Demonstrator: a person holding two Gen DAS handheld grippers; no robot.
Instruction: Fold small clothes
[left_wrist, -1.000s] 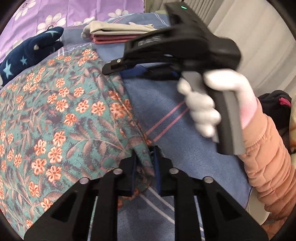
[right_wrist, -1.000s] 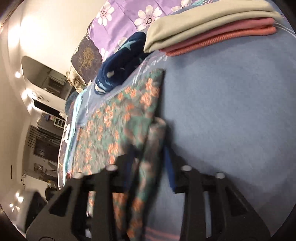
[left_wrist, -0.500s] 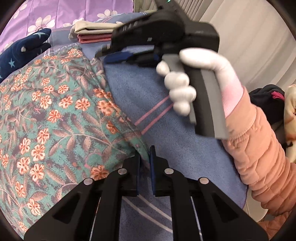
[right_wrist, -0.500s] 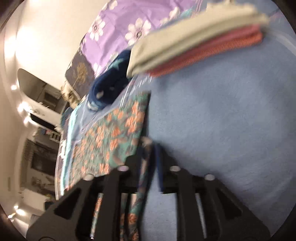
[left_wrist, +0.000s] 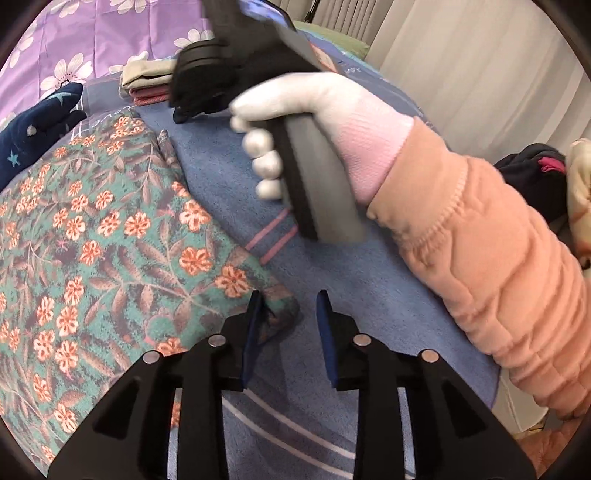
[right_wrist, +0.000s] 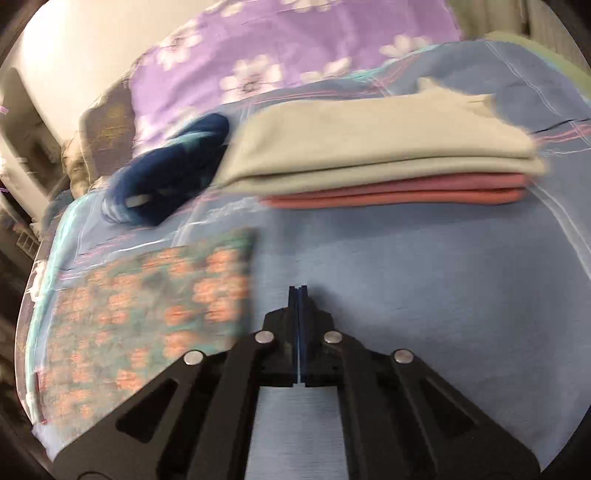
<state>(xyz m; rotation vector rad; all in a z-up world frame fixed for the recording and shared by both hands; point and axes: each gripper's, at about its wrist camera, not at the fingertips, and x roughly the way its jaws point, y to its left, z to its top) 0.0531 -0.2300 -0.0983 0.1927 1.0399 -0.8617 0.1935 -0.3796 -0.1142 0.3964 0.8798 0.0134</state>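
Observation:
A teal garment with orange flowers (left_wrist: 110, 229) lies spread flat on the blue bedspread (left_wrist: 369, 288). Its near right corner rests loose beside the left pad of my left gripper (left_wrist: 290, 299), whose jaws are opening and no longer press the cloth. A white-gloved hand (left_wrist: 306, 99) holds the other gripper raised above the garment's far edge. In the right wrist view my right gripper (right_wrist: 298, 291) is shut with nothing in it, over bare bedspread (right_wrist: 424, 277) just right of the floral garment (right_wrist: 155, 314).
A folded stack, beige on red (right_wrist: 369, 162), lies at the far side, also seen as the stack (left_wrist: 147, 77). A navy star-print garment (left_wrist: 37, 125) sits crumpled beside it, below a purple flowered pillow (left_wrist: 74, 44). A dark bag (left_wrist: 532, 166) and curtain (left_wrist: 480, 55) stand right.
My left jaws have parted and let go of the garment's corner. The right gripper released the garment's edge, closed empty, rose and swung toward the folded stack.

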